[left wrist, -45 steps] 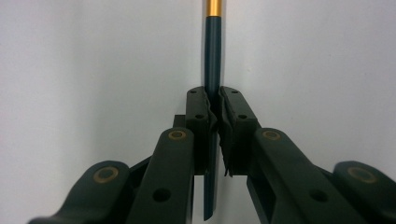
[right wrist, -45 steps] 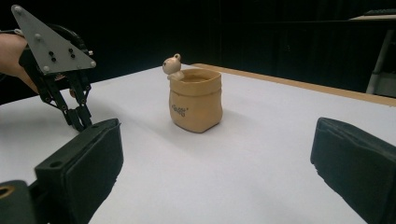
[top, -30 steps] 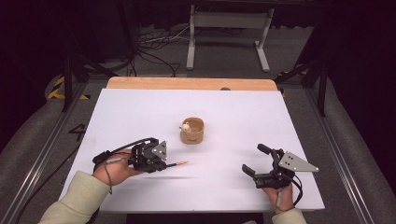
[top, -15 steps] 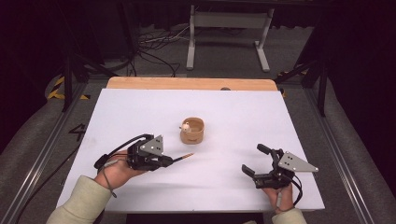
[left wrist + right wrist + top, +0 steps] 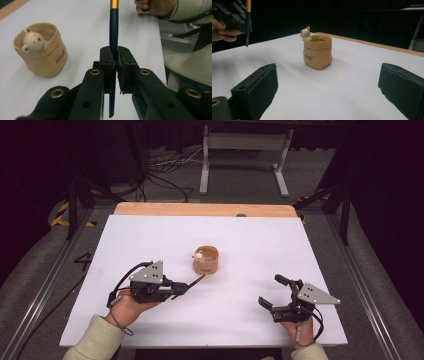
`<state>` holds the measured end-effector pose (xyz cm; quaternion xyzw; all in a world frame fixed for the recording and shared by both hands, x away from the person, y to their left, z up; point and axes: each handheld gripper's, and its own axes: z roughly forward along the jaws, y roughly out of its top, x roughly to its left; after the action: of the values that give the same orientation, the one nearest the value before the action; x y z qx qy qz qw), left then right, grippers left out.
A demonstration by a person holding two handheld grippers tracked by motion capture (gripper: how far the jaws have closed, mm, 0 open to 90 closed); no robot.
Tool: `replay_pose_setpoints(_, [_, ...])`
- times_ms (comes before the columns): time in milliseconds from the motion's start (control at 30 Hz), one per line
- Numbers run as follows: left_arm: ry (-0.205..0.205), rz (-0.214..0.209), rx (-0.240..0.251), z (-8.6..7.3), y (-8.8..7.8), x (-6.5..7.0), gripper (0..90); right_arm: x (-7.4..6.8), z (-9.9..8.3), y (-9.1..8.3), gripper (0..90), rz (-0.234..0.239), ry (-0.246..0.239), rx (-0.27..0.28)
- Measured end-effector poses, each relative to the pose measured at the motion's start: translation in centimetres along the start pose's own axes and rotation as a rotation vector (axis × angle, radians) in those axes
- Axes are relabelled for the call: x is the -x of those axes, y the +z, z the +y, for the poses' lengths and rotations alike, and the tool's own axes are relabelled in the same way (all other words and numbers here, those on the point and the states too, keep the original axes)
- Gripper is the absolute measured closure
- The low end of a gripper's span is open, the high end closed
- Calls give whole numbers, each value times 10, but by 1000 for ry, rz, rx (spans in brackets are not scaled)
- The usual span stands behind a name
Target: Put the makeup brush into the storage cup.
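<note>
One pen, one beige bear pot mid-table. Left gripper level, clamped on pen; right gripper near front-right corner, jaws spread, empty.

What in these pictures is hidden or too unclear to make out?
- Pencil: its far end is cut off by the top edge of the left gripper view; in the high view it is too small to tell the tip.
- Pot: its bottom inside is hidden by its own wall in the right gripper view.
- Lettering on the pot: too small and curved away to read.
- Right tool: its tips run past the right gripper view's edges.
</note>
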<state>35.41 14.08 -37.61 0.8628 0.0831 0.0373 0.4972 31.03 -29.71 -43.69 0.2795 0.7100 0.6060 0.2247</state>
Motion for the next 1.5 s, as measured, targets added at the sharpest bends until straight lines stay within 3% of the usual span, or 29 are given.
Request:
replay_pose_setpoints(267, [-33, -30, 176, -9, 3, 1, 831, -1, 0, 0, 28, 3, 1, -1])
replay_pose_setpoints(667, [-15, -74, 329, -13, 14, 8, 831, -2, 0, 2, 29, 12, -2, -8])
replay_pose_setpoints(867, [-19, -72, 337, -10, 27, 8, 831, -2, 0, 3, 29, 13, 0, -10])
replay_pose_setpoints(1100, [-14, -81, 391, -8, 38, 9, 831, -4, 1, 3, 29, 18, 2, -12])
replay_pose_setpoints(1200, [1, -70, 383, -11, 44, 12, 831, -6, 2, 5, 29, 28, 2, -11])
replay_pose_setpoints(1400, [-37, -84, 390, -17, 54, 10, 831, -14, 6, 10, 29, 49, -7, -14])
replay_pose_setpoints(1500, [-42, -78, 356, -21, 59, 10, 831, -18, 9, 15, 29, 62, 5, -35])
